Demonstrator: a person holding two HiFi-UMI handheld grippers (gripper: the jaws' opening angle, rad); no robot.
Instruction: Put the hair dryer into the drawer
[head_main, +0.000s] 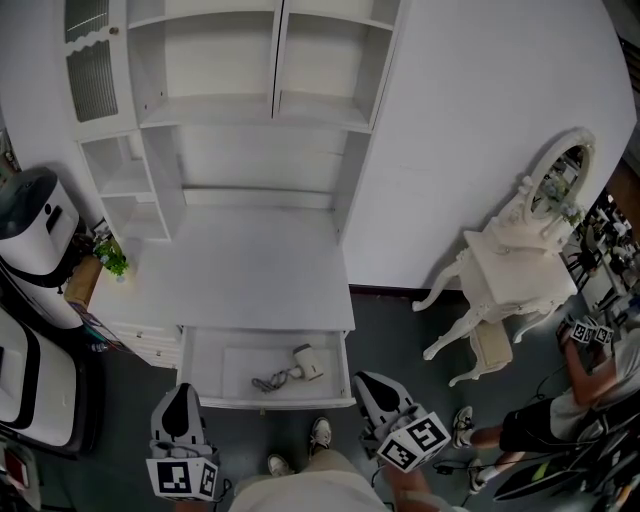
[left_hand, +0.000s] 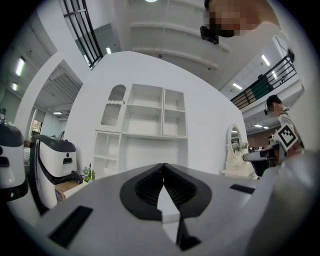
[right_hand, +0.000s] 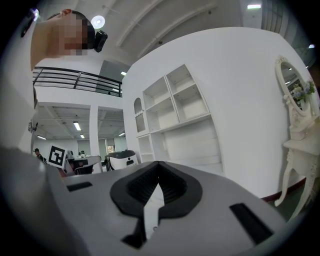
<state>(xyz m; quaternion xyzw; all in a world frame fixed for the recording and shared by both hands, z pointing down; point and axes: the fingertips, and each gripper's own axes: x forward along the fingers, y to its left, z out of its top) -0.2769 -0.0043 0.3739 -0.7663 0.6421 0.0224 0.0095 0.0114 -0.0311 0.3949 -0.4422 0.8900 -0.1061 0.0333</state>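
Observation:
A white hair dryer (head_main: 305, 362) lies inside the open drawer (head_main: 214, 362) of the white desk, its grey cord coiled to its left. My left gripper (head_main: 182, 393) hangs just in front of the drawer's left corner, jaws shut and empty. My right gripper (head_main: 366, 381) is off the drawer's right front corner, also shut on nothing. In the left gripper view the dark pads (left_hand: 150, 187) of the left gripper (left_hand: 163, 170) meet at the tips. The right gripper (right_hand: 158, 168) looks the same in the right gripper view. Both point level toward the desk.
The desk top (head_main: 250, 270) carries tall open shelves (head_main: 270, 90) at the back. A small plant (head_main: 112, 260) and a black-and-white machine (head_main: 35, 235) stand at left. A white dressing table (head_main: 520, 270) with stool (head_main: 490, 345) stands at right; another person (head_main: 570, 400) is beyond it.

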